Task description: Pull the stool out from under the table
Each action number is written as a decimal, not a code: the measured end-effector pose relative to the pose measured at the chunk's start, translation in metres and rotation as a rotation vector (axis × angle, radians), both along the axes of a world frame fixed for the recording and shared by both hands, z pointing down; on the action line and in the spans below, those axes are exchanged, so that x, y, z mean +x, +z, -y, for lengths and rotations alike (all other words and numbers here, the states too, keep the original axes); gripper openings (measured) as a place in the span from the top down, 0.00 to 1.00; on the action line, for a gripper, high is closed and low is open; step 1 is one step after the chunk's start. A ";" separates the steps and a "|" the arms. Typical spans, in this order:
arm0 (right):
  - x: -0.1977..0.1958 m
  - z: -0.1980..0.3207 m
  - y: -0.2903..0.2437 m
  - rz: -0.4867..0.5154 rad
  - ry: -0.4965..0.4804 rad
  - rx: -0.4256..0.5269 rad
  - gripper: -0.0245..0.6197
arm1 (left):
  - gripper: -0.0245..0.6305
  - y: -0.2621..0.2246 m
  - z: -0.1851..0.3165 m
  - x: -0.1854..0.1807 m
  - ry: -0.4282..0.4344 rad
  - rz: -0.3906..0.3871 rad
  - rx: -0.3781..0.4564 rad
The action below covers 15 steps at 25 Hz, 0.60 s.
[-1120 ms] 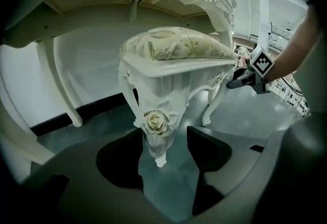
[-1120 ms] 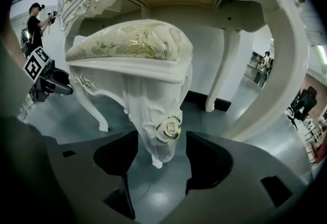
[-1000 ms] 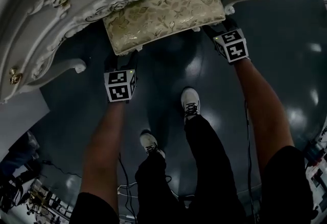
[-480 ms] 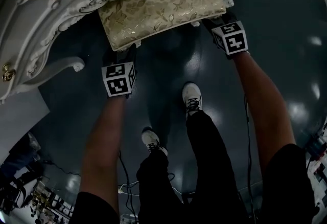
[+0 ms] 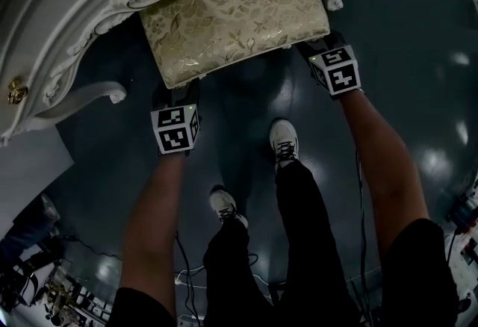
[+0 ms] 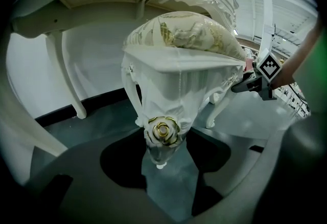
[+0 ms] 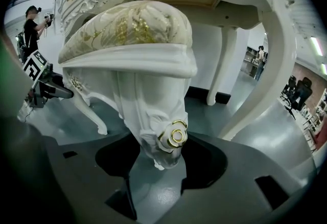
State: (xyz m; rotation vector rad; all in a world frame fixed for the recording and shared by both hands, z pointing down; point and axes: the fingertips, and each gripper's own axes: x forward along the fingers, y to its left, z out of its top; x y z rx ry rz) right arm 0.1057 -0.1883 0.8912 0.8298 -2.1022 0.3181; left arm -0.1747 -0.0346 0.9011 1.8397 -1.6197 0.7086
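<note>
Dark glossy floor (image 5: 418,94) spreads below. Left gripper (image 6: 162,154) clamps the stool's near-left leg (image 6: 162,131) and right gripper (image 7: 162,161) clamps its near-right leg (image 7: 163,115). The gold-cushioned stool (image 5: 235,12) stands partly beneath the white carved table (image 5: 75,19).

The stool (image 5: 235,16) sits half under the counter (image 5: 82,4), with the left tongs (image 5: 174,95) and right tongs (image 5: 320,46) at its two near corners.

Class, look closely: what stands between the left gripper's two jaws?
The stool's white front leg, carved with a gold rosette, stands between the jaws of the left gripper. The left gripper view shows this.
</note>
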 end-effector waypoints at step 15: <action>0.000 0.003 0.007 -0.007 0.002 -0.015 0.54 | 0.57 0.000 0.003 -0.003 0.003 0.018 -0.009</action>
